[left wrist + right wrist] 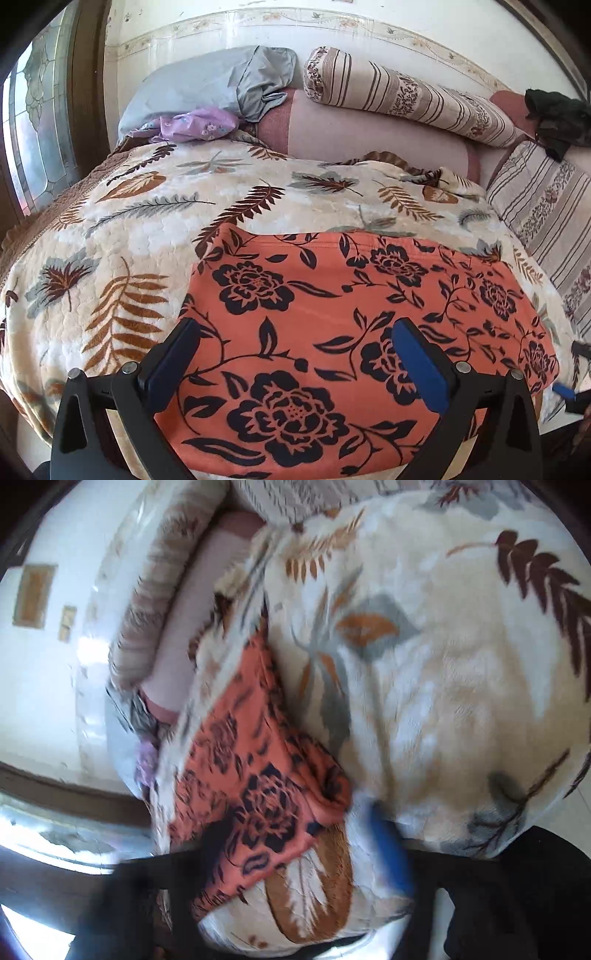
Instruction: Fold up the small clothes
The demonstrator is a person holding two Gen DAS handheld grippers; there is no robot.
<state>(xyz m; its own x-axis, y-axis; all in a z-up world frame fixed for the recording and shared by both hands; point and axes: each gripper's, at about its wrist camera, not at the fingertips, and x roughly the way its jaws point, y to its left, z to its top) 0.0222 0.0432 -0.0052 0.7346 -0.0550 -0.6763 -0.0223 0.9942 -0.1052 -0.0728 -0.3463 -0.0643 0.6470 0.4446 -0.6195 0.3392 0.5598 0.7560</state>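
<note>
Right now your left gripper point(295, 343) tilts down over the orange garment point(332, 332), its jaws spread wide with nothing pinched between the blue pads point(421, 369). That garment is a thin, smooth cloth printed with dark navy roses and leaves, lying flat as a broad rectangle on the plush leaf-patterned blanket point(129, 221). Your right gripper point(295, 849) also angles downward at the garment's corner point(258, 794); its view is blurred, but its jaws stand wide and the cloth lies loose between them, not clamped. The blanket looks thick and quilted, cream with brown and grey fern fronds. Behind it rest a striped bolster point(406, 96), a wrinkled grey pillow point(207, 85) and a crumpled lilac cloth point(195, 125).
</note>
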